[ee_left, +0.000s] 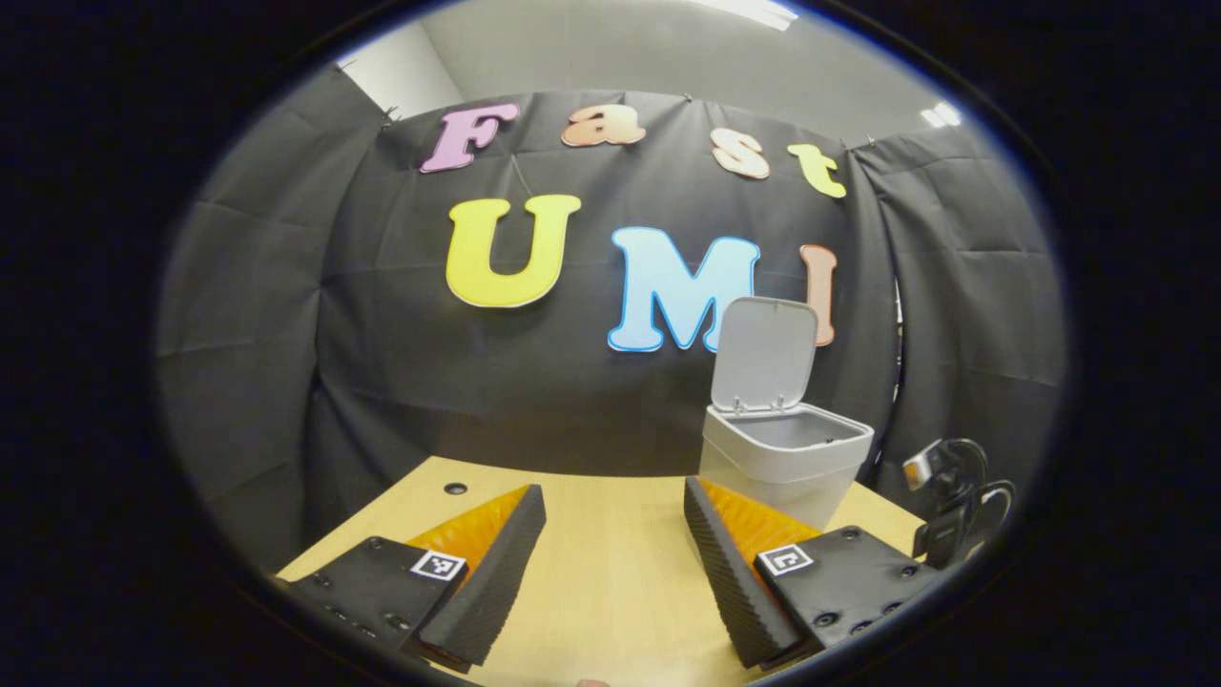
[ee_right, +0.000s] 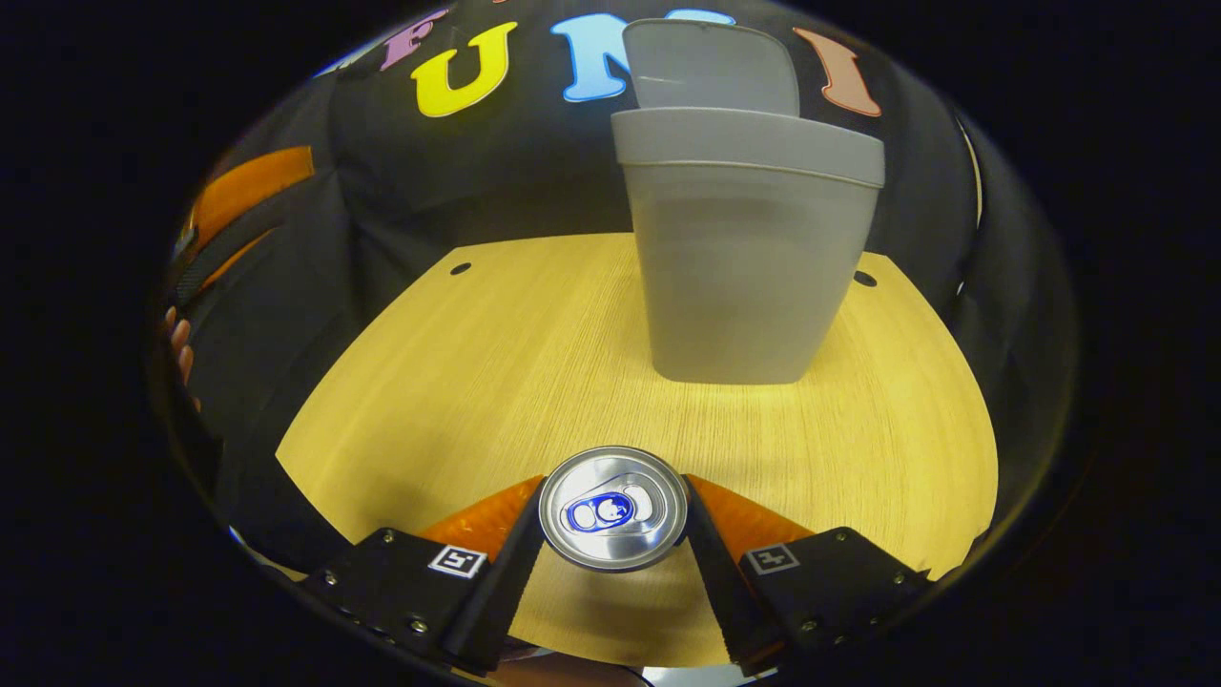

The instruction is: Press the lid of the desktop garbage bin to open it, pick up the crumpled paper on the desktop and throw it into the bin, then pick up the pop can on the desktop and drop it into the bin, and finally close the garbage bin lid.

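Observation:
In the right gripper view my right gripper point(ee_right: 612, 510) is shut on the pop can point(ee_right: 612, 507), whose silver top with a blue tab faces the camera, both fingers pressing its sides. Beyond it the grey garbage bin point(ee_right: 749, 258) stands on the wooden desktop point(ee_right: 477, 372) with its lid point(ee_right: 711, 65) raised. In the left gripper view my left gripper point(ee_left: 615, 520) is open over the desktop point(ee_left: 610, 582) with nothing between its fingers. There the bin point(ee_left: 784, 456) stands to the front right, its lid point(ee_left: 765, 353) upright and its inside visible.
At the left edge of the right gripper view the other gripper point(ee_right: 243, 205) shows with a hand's fingers point(ee_right: 179, 348) below it. A small camera on a mount point(ee_left: 954, 501) stands at the desk's right edge in the left gripper view. Small holes point(ee_right: 460, 268) mark the desktop.

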{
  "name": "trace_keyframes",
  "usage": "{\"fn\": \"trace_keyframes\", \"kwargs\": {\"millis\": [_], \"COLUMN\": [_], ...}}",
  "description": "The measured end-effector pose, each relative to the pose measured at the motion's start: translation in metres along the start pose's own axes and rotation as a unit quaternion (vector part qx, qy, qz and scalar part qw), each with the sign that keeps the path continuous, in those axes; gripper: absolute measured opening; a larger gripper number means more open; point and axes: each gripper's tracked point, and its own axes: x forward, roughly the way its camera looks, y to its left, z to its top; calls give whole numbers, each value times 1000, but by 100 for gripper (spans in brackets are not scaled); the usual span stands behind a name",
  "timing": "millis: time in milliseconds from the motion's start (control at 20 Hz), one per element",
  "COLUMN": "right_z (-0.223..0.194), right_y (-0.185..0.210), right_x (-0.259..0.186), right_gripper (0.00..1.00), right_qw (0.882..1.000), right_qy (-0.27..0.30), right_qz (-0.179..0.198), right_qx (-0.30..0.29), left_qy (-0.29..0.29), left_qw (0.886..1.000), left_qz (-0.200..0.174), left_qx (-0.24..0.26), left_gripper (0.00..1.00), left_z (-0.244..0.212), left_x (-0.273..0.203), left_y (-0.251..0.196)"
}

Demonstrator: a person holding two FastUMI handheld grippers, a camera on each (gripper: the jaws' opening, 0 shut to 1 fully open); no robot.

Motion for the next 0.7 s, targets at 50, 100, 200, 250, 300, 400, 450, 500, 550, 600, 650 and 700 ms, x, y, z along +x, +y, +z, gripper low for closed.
{"fn": "trace_keyframes", "kwargs": {"millis": [50, 100, 200, 250, 300, 400, 450, 500, 550, 600, 650, 700], "right_z": [3, 8, 18, 22, 29, 48, 56, 68, 82, 94, 108, 121], "right_y": [0, -1, -2, -2, -2, 1, 2, 1, 0, 1, 2, 3], "right_x": [-2, -4, -9, -12, -14, -19, -26, -34, -43, -49, -50, -53], "right_gripper": [83, 83, 83, 83, 83, 83, 83, 83, 83, 83, 83, 83], "right_qw": [1000, 1000, 999, 998, 997, 994, 991, 988, 985, 982, 979, 976], "right_qy": [-9, -18, -41, -53, -66, -96, -116, -134, -152, -167, -179, -191], "right_qz": [0, 2, 1, 1, 5, 17, 24, 29, 34, 40, 48, 57], "right_qx": [4, 9, 18, 24, 32, 52, 61, 68, 72, 77, 82, 88], "left_qy": [0, 0, -1, -2, -1, 0, 1, 1, 0, 0, 0, 1], "left_qw": [1000, 1000, 1000, 1000, 1000, 1000, 1000, 1000, 1000, 1000, 1000, 1000], "left_qz": [-2, -4, -6, -5, -5, -5, -5, -3, -3, -3, -3, -3], "left_qx": [0, 1, 7, 11, 13, 11, 10, 10, 11, 11, 12, 13], "left_gripper": [96, 96, 96, 96, 96, 96, 96, 95, 96, 96, 96, 96], "left_z": [0, 0, 0, -1, -1, -2, -2, -2, -2, -2, -2, -2], "left_x": [1, 1, 2, 1, 1, 1, 1, 1, 1, 1, 1, 2], "left_y": [-2, -4, -7, -7, -8, -9, -8, -8, -8, -9, -9, -9]}}
